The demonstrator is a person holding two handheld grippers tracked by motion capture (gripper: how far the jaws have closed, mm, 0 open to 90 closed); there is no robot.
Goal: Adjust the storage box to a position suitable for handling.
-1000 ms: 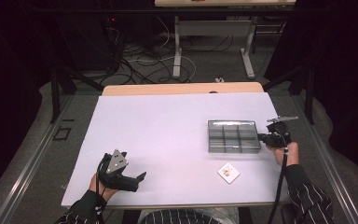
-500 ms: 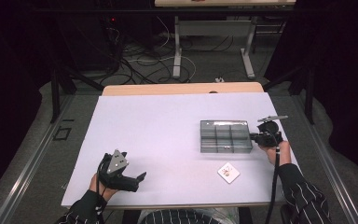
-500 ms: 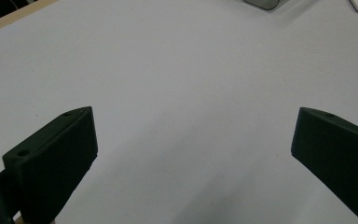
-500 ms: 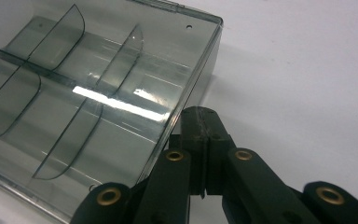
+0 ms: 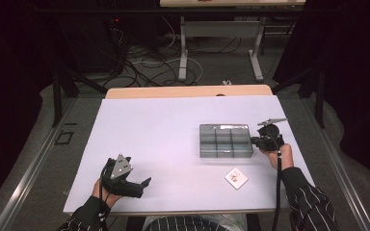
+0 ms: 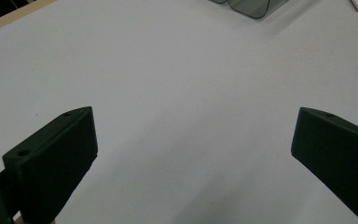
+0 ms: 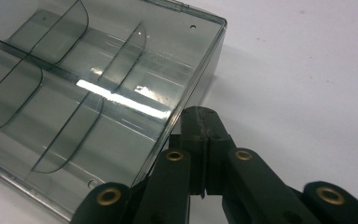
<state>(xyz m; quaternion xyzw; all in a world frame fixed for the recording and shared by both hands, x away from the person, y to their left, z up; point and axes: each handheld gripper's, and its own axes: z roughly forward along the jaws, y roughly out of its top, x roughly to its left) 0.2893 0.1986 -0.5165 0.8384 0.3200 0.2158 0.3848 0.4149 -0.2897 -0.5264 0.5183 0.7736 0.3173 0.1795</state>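
A clear grey compartment box (image 5: 225, 140) lies on the white table (image 5: 159, 125) right of the middle. My right gripper (image 5: 254, 141) is shut, and its joined tips rest against the outside of the box's right end wall. In the right gripper view the closed jaws (image 7: 204, 122) touch that wall of the box (image 7: 98, 93) with nothing between them. My left gripper (image 5: 138, 186) rests at the table's front left with its jaws wide apart. In the left gripper view it (image 6: 193, 116) has only bare table between the jaws, and a corner of the box (image 6: 251, 7) shows far off.
A small white card or packet (image 5: 236, 177) lies in front of the box, near the right forearm. Beyond the table's wooden far edge (image 5: 188, 91) are desk legs and loose cables on the floor. Dark drapes stand on both sides.
The box has slid to the left across the table, and the shut right gripper has moved left with it at its end wall. The left gripper has stayed put.
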